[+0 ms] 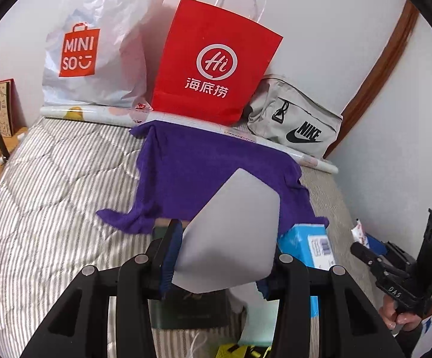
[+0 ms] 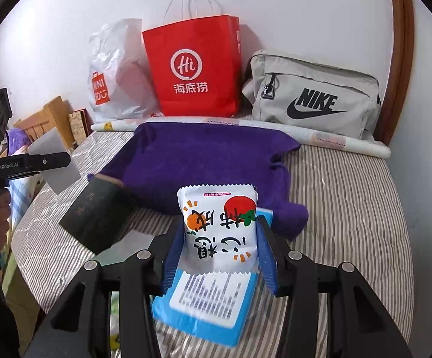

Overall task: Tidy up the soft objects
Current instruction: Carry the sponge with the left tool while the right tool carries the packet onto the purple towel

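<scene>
My left gripper (image 1: 224,238) is shut on a flat grey packet (image 1: 239,203), held above the bed; the right wrist view shows this gripper (image 2: 63,161) from the side at far left. Between the blue pads of my right gripper (image 2: 219,223) is a white snack packet (image 2: 216,238) printed with an orange and a tomato, gripped and lifted. Under it a blue packet (image 2: 204,304) lies on the striped bedcover (image 2: 350,208). A purple towel (image 2: 204,155) is spread behind it, near the wall. A dark green booklet (image 2: 96,211) lies left of the blue packet.
Against the wall stand a white plastic shopping bag (image 1: 96,44), a red paper bag (image 1: 213,62) and a grey sports bag (image 1: 293,122). A roll of printed paper (image 2: 335,141) lies along their base. A wooden headboard (image 2: 48,119) is at the left.
</scene>
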Demonstrator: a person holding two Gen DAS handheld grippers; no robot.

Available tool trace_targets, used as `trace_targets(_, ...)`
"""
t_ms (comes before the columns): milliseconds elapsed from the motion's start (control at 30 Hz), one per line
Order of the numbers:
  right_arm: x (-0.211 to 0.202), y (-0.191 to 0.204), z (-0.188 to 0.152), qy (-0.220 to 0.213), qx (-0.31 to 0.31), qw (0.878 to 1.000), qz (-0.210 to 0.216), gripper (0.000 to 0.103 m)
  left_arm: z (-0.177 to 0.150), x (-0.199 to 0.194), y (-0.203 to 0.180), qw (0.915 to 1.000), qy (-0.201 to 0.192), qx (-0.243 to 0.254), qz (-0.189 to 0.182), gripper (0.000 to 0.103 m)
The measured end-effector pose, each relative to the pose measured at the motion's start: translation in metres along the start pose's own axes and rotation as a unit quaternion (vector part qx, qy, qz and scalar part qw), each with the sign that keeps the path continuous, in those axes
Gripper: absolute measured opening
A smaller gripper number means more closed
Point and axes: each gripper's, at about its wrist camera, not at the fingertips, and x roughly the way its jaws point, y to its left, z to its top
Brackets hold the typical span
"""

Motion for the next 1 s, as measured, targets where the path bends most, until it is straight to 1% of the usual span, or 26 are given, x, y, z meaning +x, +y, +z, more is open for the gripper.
trace_targets(233,0.025,-0.007,0.021,0.003,0.003,1.000,-0.007,0.047,0.024,0.020,0.003,0.9998,0.005,-0.014,-0.011,0.041)
trace_targets(467,0.055,-0.016,0.036,0.011,0.006,1.000,-0.011,0.048,0.043,0.050,0.014,0.9986,0.022,-0.035,-0.034,0.041)
trace_targets(567,0.068,-0.018,0.042,0.012,0.004,1.000,-0.013,0.048,0.051,0.065,0.022,0.9972,0.030,-0.053,-0.043,0.041)
trace_targets(700,0.084,-0.021,0.049,0.018,-0.002,1.000,-0.016,0.048,0.060,0.084,0.031,0.9971,0.041,-0.055,-0.032,0.041)
trace_targets(833,0.105,-0.023,0.052,0.034,-0.008,0.999,-0.018,0.048,0.066,0.107,0.042,0.9956,0.063,-0.066,-0.024,0.041)
trace_targets(933,0.119,-0.025,0.051,0.051,-0.007,0.999,-0.008,0.048,0.068,0.124,0.049,0.9944,0.077,-0.073,-0.007,0.041)
trace_targets(1000,0.127,-0.025,0.051,0.060,-0.009,0.998,-0.005,0.048,0.070,0.132,0.053,0.9930,0.086,-0.081,-0.009,0.041)
